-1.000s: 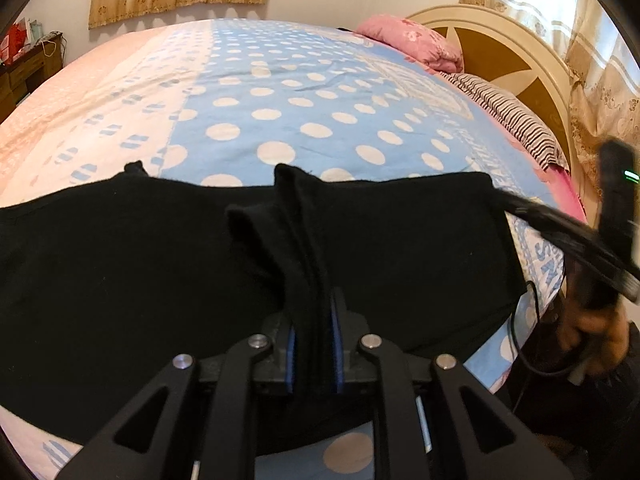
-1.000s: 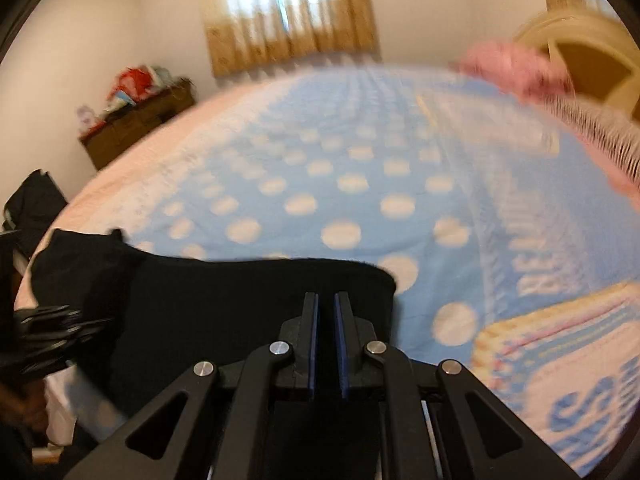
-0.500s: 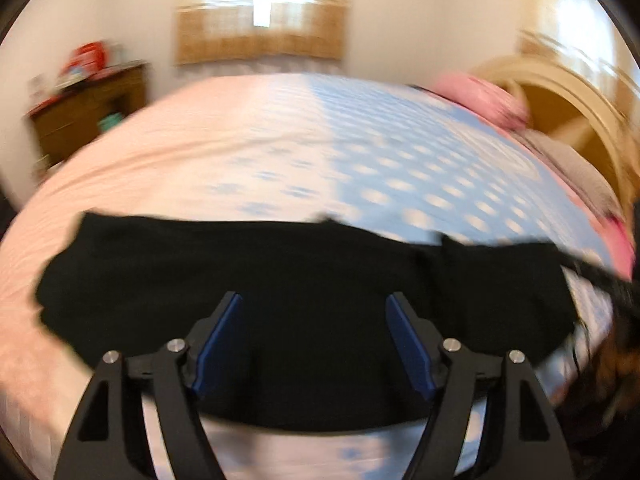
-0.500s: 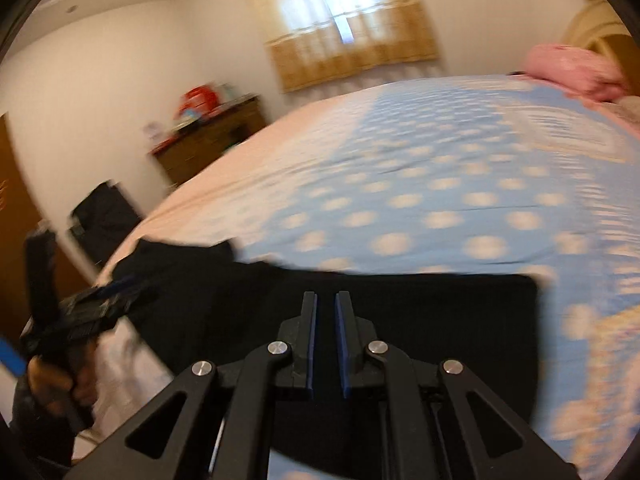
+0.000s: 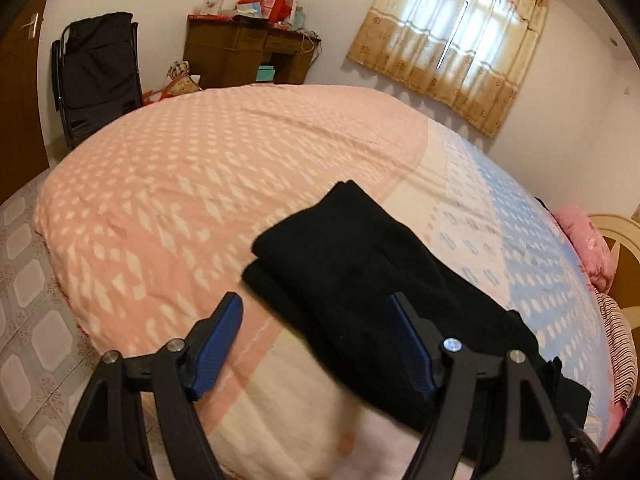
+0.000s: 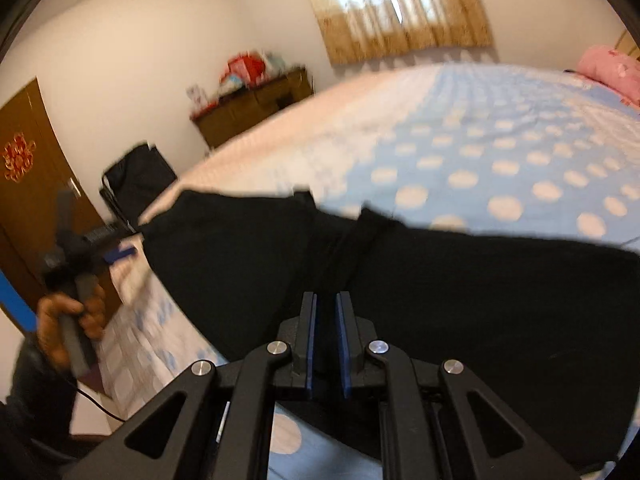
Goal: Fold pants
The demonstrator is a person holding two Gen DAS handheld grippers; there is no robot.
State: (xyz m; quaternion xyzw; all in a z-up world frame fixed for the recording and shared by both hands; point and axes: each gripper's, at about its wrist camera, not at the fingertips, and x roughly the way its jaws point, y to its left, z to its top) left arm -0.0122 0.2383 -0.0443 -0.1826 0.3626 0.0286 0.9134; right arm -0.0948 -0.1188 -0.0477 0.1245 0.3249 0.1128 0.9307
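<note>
Black pants (image 5: 360,280) lie folded lengthwise along the near edge of the bed, one end toward the pink part of the cover. My left gripper (image 5: 316,344) is open and empty, just above that end of the pants. In the right wrist view the pants (image 6: 460,300) spread across the bed edge. My right gripper (image 6: 325,312) has its jaws nearly together over a raised fold of the pants; the frames do not show whether cloth is pinched. The left gripper (image 6: 116,254) also shows there, at the far left, held in a hand.
The bed cover (image 5: 180,200) is pink at one end and blue with white dots (image 6: 500,160) at the other. A pink pillow (image 5: 588,244) lies by the headboard. A wooden desk (image 5: 248,56) and a black chair (image 5: 100,68) stand by the wall. Tiled floor (image 5: 28,300) lies left.
My left gripper let go of the pants fold, opened and swung left to the pants' far end. My right gripper moved left along the pants to a raised fold.
</note>
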